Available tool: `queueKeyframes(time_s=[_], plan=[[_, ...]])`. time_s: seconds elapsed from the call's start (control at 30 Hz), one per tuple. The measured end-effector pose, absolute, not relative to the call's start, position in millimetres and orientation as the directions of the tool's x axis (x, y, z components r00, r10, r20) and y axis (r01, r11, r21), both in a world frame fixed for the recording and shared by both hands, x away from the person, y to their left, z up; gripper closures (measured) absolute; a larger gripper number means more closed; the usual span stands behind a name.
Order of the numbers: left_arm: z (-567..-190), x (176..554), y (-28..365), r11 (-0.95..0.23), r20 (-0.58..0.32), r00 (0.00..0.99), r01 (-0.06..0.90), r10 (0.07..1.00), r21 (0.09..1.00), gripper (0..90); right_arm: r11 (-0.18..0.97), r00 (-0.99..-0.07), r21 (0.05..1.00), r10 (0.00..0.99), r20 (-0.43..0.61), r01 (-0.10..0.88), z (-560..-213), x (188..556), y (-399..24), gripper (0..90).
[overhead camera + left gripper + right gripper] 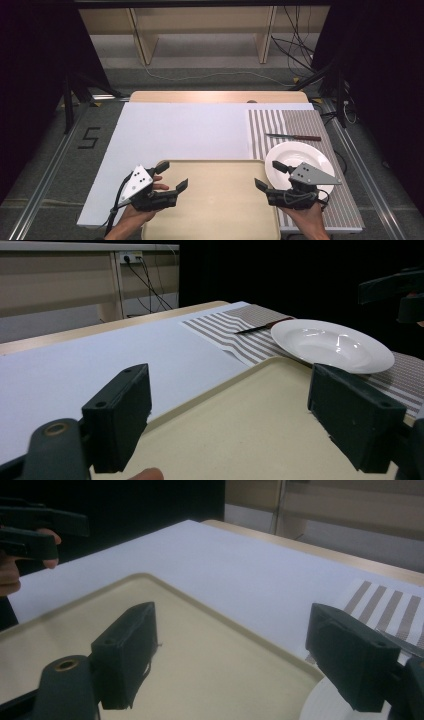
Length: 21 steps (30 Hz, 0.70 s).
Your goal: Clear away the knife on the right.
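Note:
A bare beige tray (215,205) lies at the table's near edge. My left gripper (172,176) hovers open over its left rim, with nothing between the jaws. My right gripper (270,176) hovers open over the tray's right rim, also holding nothing. In the left gripper view my left gripper (237,422) spans bare tray (250,430), and the right gripper (395,290) appears at the top right. From the right gripper view, the right gripper (240,660) frames the tray's (200,650) far corner, with the left gripper (35,530) and a hand at the upper left.
A white plate (295,160) sits on a striped mat (300,125) right of the tray, with a dark-handled knife (292,136) beyond it. A white sheet (180,135) covers the table's middle and left. Shelving and cables stand behind the table.

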State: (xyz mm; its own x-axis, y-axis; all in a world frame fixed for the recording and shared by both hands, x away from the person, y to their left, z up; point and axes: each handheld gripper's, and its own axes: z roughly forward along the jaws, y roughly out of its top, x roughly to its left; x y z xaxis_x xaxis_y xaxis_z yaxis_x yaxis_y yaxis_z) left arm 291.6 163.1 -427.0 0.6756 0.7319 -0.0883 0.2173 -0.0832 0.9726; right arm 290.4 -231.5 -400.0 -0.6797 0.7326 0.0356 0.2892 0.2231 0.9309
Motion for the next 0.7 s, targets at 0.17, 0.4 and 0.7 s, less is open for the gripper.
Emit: queueKeyframes(time_s=[0.17, 0.4, 0.7], plan=[[-427.1, 291.7, 163.2, -0.084, -0.088, 0.676, 0.217, 0.731, 0.972, 17.4, 0.233, -0.676, 0.933, 0.737, 0.016, 0.276, -399.1, 289.2, -230.1, 21.7], [-427.0, 291.9, 163.5, -0.083, -0.088, 0.675, 0.218, 0.732, 0.972, 17.4, 0.239, -0.672, 0.934, 0.741, 0.002, 0.266, -398.5, 290.0, -230.3, 21.8], [-427.3, 292.4, 163.9, -0.079, -0.094, 0.673, 0.222, 0.734, 0.972, 17.4, 0.233, -0.642, 0.941, 0.766, -0.022, 0.246, -396.1, 293.8, -237.6, 22.6]])
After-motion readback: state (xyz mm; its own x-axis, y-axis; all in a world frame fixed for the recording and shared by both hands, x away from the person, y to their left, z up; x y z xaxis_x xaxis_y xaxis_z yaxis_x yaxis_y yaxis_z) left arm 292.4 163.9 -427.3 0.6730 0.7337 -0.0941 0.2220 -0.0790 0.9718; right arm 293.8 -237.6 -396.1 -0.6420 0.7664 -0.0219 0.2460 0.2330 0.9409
